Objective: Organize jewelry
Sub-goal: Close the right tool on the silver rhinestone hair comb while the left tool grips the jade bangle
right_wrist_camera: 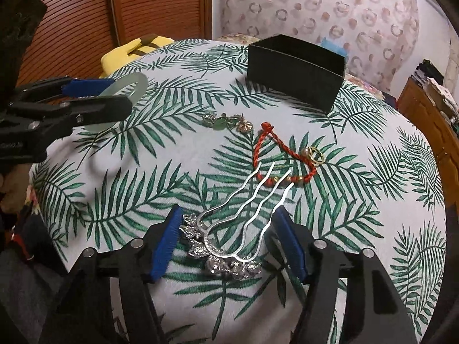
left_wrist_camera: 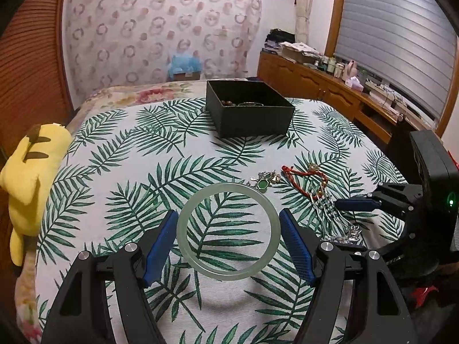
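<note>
My left gripper (left_wrist_camera: pixel 228 239) is shut on a pale green jade bangle (left_wrist_camera: pixel 186 218) and holds it above the leaf-print cloth; its shadow lies below. The bangle shows in the right wrist view (right_wrist_camera: pixel 137 84) too. My right gripper (right_wrist_camera: pixel 226 239) is shut on a silver hair comb (right_wrist_camera: pixel 243 200) with a rhinestone flower head, its prongs pointing forward. A red cord bracelet (right_wrist_camera: pixel 275 146), a gold ring (right_wrist_camera: pixel 317 154) and green-stone pieces (right_wrist_camera: pixel 226 121) lie on the cloth. The black box (left_wrist_camera: pixel 249 109) stands further back with beads inside.
A yellow plush toy (left_wrist_camera: pixel 28 177) lies at the left edge of the round table (left_wrist_camera: pixel 114 149). A wooden dresser (left_wrist_camera: pixel 315 83) with clutter runs along the right, under a window.
</note>
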`<control>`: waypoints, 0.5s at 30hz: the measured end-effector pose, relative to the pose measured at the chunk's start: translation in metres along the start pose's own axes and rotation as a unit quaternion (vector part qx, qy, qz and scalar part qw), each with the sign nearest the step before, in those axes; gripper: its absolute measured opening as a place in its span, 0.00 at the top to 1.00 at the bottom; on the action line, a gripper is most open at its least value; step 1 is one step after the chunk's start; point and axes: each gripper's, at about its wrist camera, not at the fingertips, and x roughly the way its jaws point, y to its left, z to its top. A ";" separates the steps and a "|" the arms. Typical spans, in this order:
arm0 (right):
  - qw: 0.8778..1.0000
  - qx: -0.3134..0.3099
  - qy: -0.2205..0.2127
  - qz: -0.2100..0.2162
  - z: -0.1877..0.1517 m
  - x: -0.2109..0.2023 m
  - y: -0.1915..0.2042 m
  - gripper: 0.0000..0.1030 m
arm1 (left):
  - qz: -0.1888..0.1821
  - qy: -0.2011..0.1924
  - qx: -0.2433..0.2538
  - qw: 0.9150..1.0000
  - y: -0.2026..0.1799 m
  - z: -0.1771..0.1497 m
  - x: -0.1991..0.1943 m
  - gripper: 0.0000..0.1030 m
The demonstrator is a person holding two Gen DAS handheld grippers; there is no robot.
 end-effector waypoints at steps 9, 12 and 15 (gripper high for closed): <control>0.999 0.019 -0.023 0.018 0.002 -0.017 -0.010 0.69 | 0.000 -0.005 0.005 1.000 -0.004 0.003 -0.002 0.33; 1.000 0.013 -0.023 0.017 0.002 -0.016 -0.012 0.69 | -0.002 -0.006 0.006 1.000 -0.004 0.003 -0.002 0.33; 0.999 0.017 -0.026 0.016 0.001 -0.019 -0.014 0.71 | -0.003 -0.006 0.008 1.000 -0.006 0.004 -0.002 0.33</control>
